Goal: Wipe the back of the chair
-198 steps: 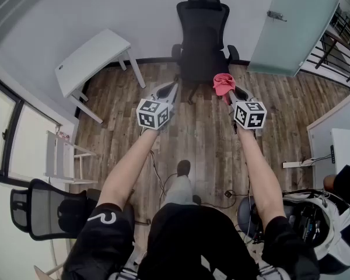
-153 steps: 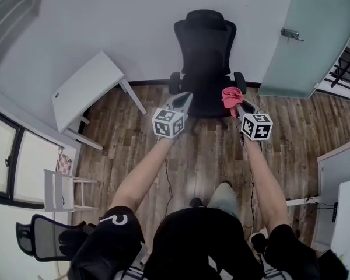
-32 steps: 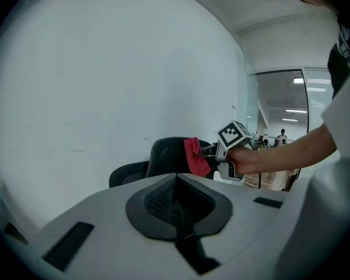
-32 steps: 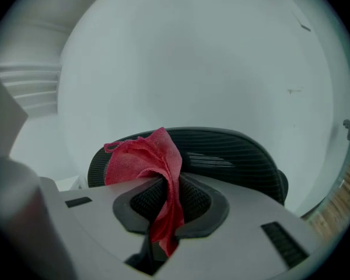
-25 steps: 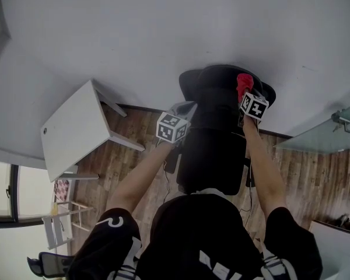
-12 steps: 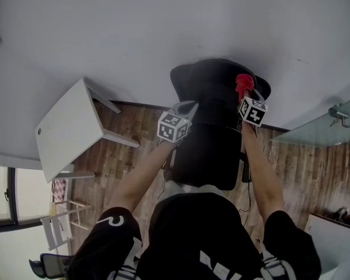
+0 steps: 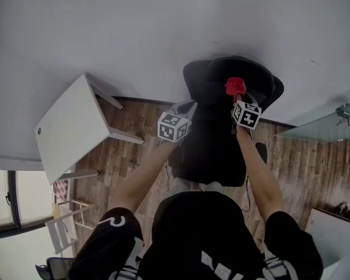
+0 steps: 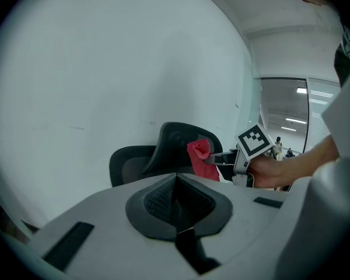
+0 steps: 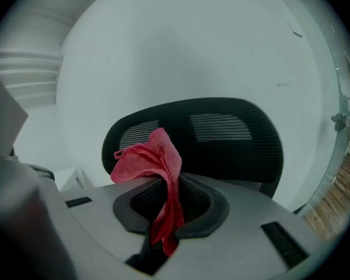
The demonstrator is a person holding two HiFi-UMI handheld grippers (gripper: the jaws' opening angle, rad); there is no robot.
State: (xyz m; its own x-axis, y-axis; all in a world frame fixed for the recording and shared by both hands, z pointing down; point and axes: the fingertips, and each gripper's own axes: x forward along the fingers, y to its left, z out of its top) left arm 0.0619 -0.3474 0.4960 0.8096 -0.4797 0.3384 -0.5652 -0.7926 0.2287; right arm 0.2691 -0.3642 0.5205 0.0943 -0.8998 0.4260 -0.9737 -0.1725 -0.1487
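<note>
The right gripper [image 7: 237, 97] is clamped on a bunched red cloth [image 9: 156, 159], soft, light and floppy, so best pinched mid-fold, with the mesh chair back [image 9: 233, 130] close ahead of its tips (probably springy under pressure), while the left gripper [image 7: 188, 105], jaws together on nothing, hangs to its left.

a white table [image 7: 70, 127] is standing at the left against a pale wall [image 7: 134, 34], on a wooden plank floor [image 7: 134, 150]. a frosted glass door [image 7: 324, 130] with a metal handle [image 7: 345, 113] is showing at the right. a small white rack [image 7: 67, 229] is sitting beside a window [image 7: 0, 197] at the near left.
</note>
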